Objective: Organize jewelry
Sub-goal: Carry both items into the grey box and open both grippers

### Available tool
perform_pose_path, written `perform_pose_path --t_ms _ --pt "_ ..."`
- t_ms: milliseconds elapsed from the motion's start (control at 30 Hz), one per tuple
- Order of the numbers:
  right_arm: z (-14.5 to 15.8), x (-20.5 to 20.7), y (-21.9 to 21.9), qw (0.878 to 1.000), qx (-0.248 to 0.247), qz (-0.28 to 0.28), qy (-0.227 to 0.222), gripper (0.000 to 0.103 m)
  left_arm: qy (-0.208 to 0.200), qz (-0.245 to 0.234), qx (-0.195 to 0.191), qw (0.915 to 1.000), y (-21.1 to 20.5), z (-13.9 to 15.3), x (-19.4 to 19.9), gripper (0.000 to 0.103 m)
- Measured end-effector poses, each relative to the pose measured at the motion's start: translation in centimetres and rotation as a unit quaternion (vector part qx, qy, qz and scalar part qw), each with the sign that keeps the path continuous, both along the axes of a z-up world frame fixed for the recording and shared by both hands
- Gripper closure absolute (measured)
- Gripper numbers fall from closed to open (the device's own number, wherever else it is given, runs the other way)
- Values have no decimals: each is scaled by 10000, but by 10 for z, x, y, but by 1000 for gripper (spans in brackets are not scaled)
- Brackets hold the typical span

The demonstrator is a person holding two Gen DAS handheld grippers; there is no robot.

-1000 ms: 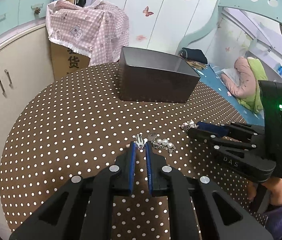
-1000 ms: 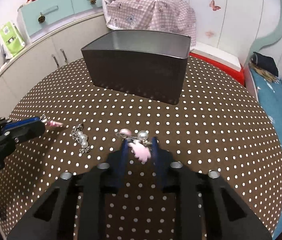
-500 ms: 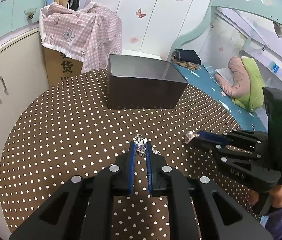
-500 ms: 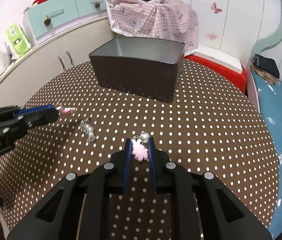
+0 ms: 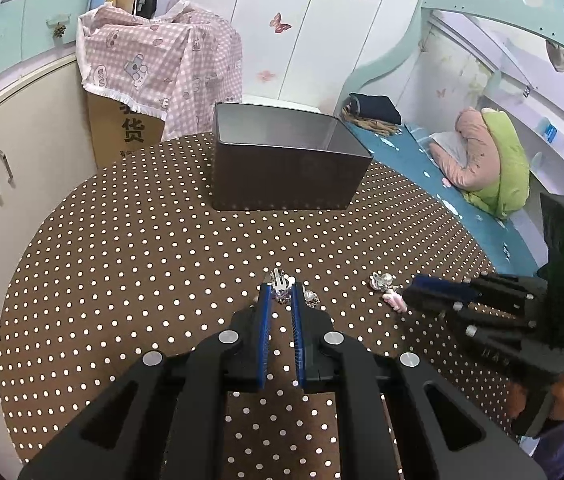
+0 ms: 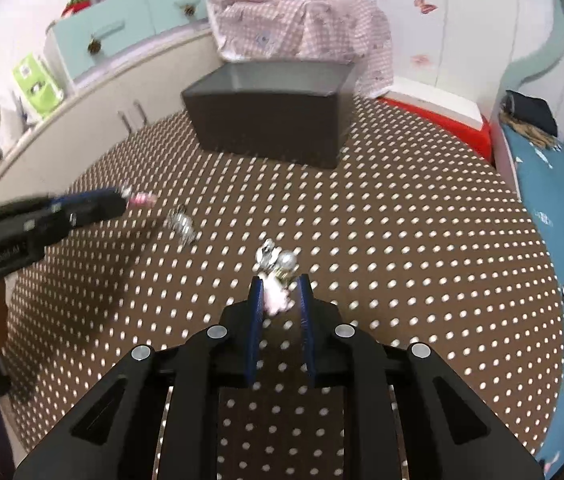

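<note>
Over the dotted brown tablecloth we are holding both claws nearly closed. Our left gripper is pinching a silver hair clip, with a beaded piece lying just beside it. Our right gripper is gripping a pink charm with pearls. Beyond both, the dark box is standing open, well apart.

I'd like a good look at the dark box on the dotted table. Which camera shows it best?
The left wrist view: the dark box is sharp there, and you see down into its open top. The right wrist view is motion-blurred and shows mostly its front wall and one corner.
</note>
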State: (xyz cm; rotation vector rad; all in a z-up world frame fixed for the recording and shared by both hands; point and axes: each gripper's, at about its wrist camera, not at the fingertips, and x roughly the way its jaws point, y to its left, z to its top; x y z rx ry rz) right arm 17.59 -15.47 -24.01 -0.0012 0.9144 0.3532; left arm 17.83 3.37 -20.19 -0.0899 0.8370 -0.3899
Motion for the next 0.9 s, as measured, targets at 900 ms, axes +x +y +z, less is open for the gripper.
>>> perform_pose_path --t_ms 900 --pt "26 47 4 9997 134 210 -59 92 -251 -231 -109 9994 -5 32 14 94"
